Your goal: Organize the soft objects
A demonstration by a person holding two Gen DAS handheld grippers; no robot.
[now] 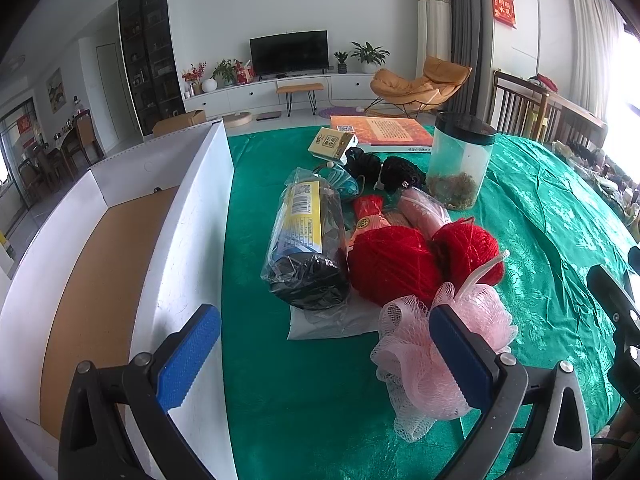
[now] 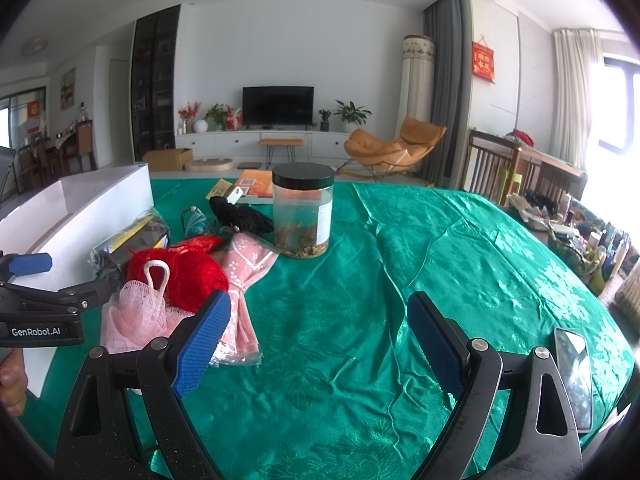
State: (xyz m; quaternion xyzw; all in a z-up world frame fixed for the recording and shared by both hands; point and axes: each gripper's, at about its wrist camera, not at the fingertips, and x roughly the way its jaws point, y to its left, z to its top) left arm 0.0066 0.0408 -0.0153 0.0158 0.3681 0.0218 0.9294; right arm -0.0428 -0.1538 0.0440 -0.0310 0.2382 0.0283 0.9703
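Observation:
My left gripper [image 1: 326,356] is open, low over the green tablecloth [image 1: 288,400]. A pink mesh bath pouf [image 1: 412,372] lies against its right finger, mostly outside the gap. Just beyond it are two red yarn balls [image 1: 388,268], a black bundle in a clear bag with a yellow label [image 1: 308,248] and a packed pink cloth [image 1: 424,212]. A white box with a brown bottom [image 1: 100,280] stands open to the left of the fingers. My right gripper [image 2: 320,344] is open over bare cloth, to the right of the pouf [image 2: 136,312] and the pink cloth [image 2: 244,280].
A clear jar with a black lid [image 2: 303,210] stands behind the pile. Black fabric [image 1: 384,170], a teal item [image 1: 344,184], a small box [image 1: 332,142] and a book [image 1: 384,130] lie farther back. A phone [image 2: 572,376] rests near the table's right edge.

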